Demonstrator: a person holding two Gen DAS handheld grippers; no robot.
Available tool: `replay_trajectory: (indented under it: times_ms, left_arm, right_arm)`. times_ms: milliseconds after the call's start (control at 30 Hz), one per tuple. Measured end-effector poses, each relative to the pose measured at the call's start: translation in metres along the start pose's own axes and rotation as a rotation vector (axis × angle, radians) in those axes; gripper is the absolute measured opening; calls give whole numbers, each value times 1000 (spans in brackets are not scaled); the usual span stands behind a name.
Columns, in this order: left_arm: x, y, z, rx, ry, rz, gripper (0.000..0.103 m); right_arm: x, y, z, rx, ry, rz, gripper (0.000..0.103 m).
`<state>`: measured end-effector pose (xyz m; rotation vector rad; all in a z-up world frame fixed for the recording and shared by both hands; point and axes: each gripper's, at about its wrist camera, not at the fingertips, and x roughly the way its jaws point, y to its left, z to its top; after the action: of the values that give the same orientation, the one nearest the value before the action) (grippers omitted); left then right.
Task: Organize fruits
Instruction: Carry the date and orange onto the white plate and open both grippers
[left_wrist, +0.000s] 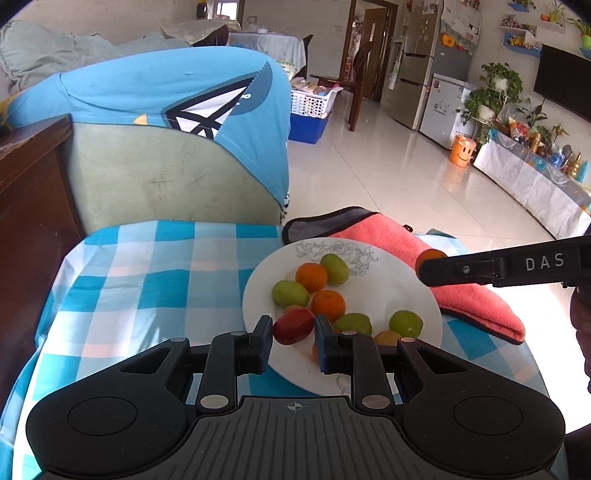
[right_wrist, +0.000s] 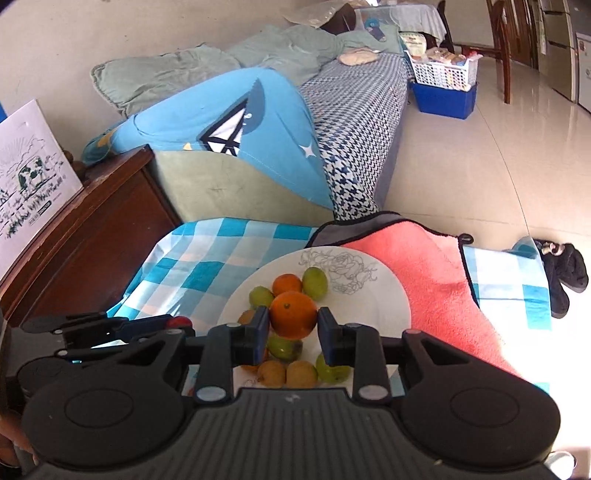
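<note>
Both fruits are picked and lifted above the white plate (left_wrist: 369, 291): the left gripper (left_wrist: 293, 328) pinches a red fruit (left_wrist: 293, 325), the right gripper (right_wrist: 291, 321) clamps an orange (right_wrist: 293, 314). Next, each probably needs carrying to its own sorted spot on the tabletop (left_wrist: 147, 280)

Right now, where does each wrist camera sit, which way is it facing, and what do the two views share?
Left wrist: on the left gripper, looking down over its fingers, shut on a red fruit, at the plate; the right gripper's finger enters from the right.
Right wrist: on the right gripper, shut on an orange; the left gripper shows at left.
Shared: plate, pink towel, checked tablecloth, blue-covered sofa.
</note>
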<state>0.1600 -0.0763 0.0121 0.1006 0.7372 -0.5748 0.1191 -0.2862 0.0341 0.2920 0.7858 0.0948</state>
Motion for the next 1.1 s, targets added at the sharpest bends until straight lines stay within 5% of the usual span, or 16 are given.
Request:
replay_trajectory:
  times_ms: [800,1000,1100]
  left_arm:
    - [63,-38,14,32,-2,-105,22]
    - [58,-42,15,51,-20,-95,26]
    - [47,-39,17,41,-39,-75,38]
  right_arm:
    - [28,-36,-2,155,75,-79,29]
    - [32,-39,-3,177,84,-79,31]
    - [31,-38,-2,183,77,-67,31]
